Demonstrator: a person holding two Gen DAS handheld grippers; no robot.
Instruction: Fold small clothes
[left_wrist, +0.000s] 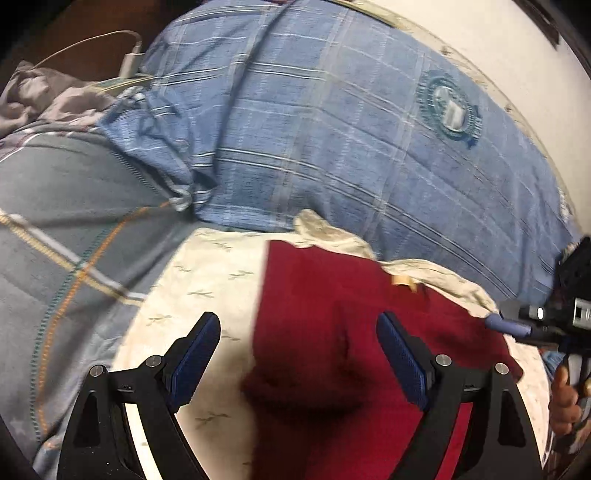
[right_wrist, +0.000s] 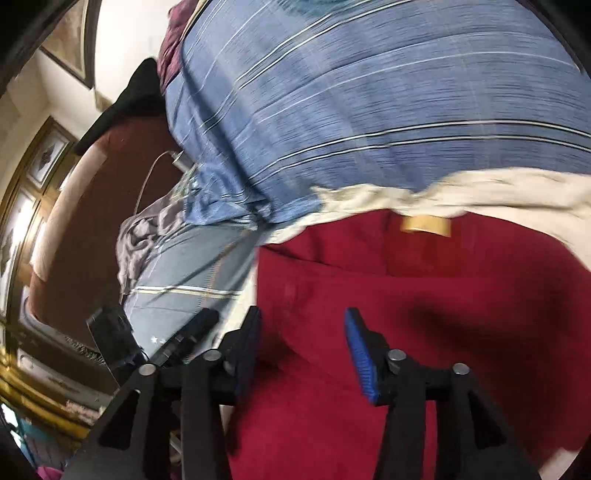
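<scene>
A dark red garment with a small tan label lies flat on a cream sheet. My left gripper is open and empty, hovering over the garment's left edge. The right gripper shows at the garment's right edge, held by a hand. In the right wrist view the red garment fills the lower right, with the label near its top edge. My right gripper is open and empty above the garment's left part. The left gripper shows beside it.
A blue plaid blanket is heaped behind the garment. A grey-blue striped quilt lies to the left. A white charger and cable sit at the far left by a brown headboard. A white wall is behind.
</scene>
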